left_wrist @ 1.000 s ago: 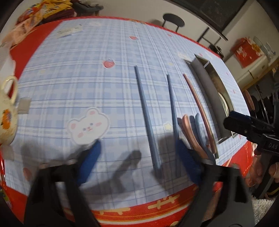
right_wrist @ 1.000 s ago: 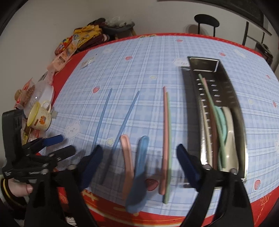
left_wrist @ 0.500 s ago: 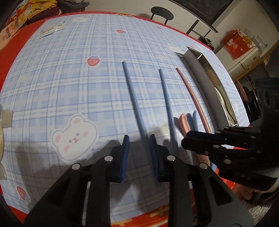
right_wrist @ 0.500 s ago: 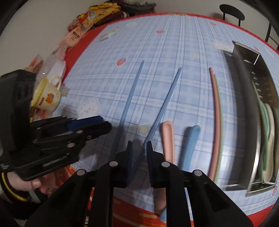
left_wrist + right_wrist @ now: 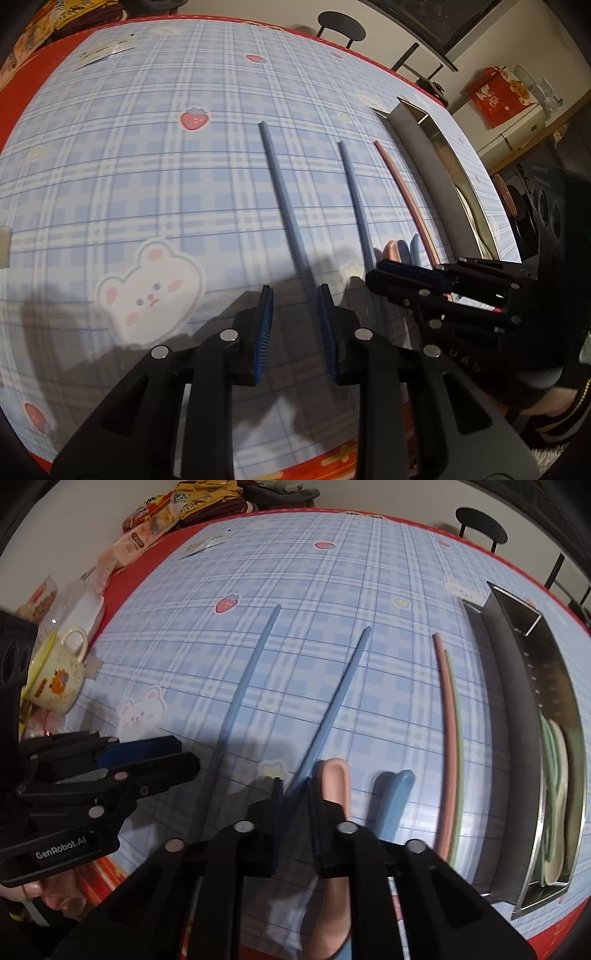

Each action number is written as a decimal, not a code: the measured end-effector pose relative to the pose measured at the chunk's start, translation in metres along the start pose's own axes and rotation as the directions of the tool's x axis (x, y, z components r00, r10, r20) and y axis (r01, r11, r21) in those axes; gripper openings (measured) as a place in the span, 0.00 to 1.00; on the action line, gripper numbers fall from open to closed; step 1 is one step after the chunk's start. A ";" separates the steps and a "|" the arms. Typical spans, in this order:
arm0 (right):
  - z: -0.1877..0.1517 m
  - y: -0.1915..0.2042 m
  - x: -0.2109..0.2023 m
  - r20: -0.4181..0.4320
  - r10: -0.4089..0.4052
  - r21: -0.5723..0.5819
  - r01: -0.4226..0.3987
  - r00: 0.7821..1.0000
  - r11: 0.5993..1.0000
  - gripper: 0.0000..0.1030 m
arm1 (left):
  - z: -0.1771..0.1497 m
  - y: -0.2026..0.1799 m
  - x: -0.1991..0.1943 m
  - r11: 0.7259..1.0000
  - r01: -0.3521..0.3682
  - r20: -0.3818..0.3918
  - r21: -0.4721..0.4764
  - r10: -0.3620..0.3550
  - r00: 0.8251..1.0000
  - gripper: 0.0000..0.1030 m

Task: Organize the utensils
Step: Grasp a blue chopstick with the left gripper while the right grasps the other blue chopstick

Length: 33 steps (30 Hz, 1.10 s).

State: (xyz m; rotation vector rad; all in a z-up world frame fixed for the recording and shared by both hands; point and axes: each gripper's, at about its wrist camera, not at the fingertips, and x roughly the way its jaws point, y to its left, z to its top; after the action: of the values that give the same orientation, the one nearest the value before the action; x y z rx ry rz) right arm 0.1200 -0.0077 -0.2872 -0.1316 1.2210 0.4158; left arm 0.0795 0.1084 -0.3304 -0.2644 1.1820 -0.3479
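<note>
Two blue chopsticks lie on the plaid tablecloth. My left gripper straddles the near end of the left chopstick, its jaws narrowed with a gap still showing either side. My right gripper straddles the near end of the right chopstick, its jaws almost shut around it. A pink spoon and a blue spoon lie just right of it. A pink chopstick and a green chopstick lie further right. The metal utensil tray holds green and cream utensils.
A yellow mug and snack packets stand at the table's left edge. The red table border runs close under both grippers. A black stool stands beyond the far edge.
Both grippers went from wide open to nearly closed and came down over the near ends of the two blue chopsticks, one each.
</note>
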 end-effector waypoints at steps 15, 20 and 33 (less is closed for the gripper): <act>-0.017 -0.005 -0.009 0.011 0.013 0.008 -0.014 1.000 1.000 0.10 | 0.043 -0.020 0.027 0.991 -0.113 0.066 0.076 0.108 0.992 0.26; -0.019 -0.006 -0.010 0.018 0.023 0.006 -0.023 1.000 1.000 0.10 | 0.034 -0.028 0.028 0.982 -0.171 0.106 0.081 0.162 0.981 0.26; -0.023 -0.004 -0.011 0.043 0.017 -0.011 -0.017 0.999 1.000 0.10 | 0.026 -0.036 0.029 0.965 -0.234 0.145 0.121 0.216 0.966 0.26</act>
State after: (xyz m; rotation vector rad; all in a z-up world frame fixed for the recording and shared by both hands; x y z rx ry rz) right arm 0.0980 -0.0218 -0.2854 -0.1206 1.1780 0.4379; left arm 0.1093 0.0645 -0.3326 -0.0307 1.0420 -0.2073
